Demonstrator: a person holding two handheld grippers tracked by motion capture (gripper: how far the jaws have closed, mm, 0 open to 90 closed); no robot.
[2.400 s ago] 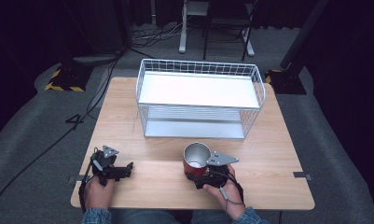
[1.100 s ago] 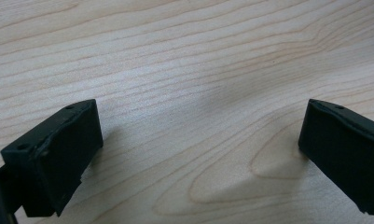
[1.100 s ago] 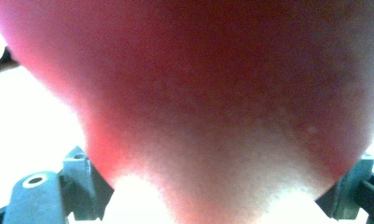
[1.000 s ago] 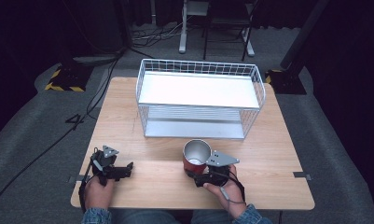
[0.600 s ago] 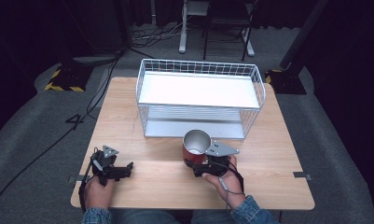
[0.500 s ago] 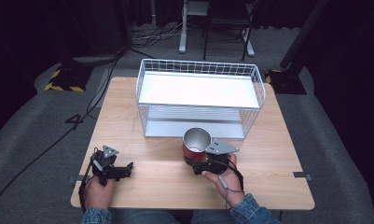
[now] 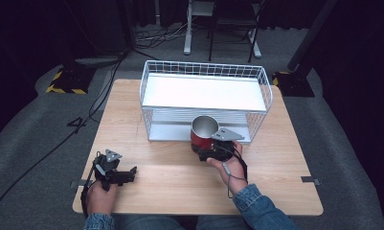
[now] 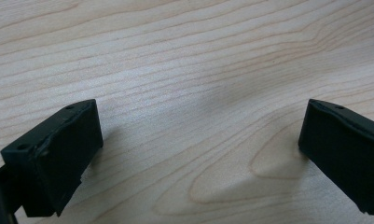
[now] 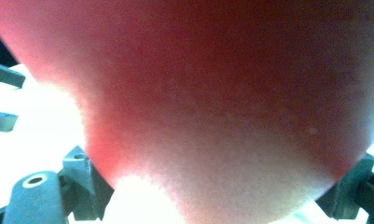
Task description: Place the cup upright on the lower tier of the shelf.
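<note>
A red cup (image 7: 203, 132) with a shiny metal inside stands upright in my right gripper (image 7: 209, 149), which is shut on it and holds it just in front of the white wire rack (image 7: 205, 94). Seen from the right gripper view, the cup's red wall (image 9: 212, 93) is very close and blurred, with a jaw at each lower corner. My left gripper (image 7: 127, 173) rests low at the table's front left, open, with bare wood between its fingers (image 8: 58, 158).
The two-level wire rack stands at the back middle of the wooden table (image 7: 170, 191); its lower shelf (image 7: 170, 129) opens toward me. A cable (image 7: 60, 139) runs off the table's left side. Dark floor and stands lie beyond.
My right gripper has carried the red cup forward from the table's front middle up to the rack's front. The left gripper has stayed put.
</note>
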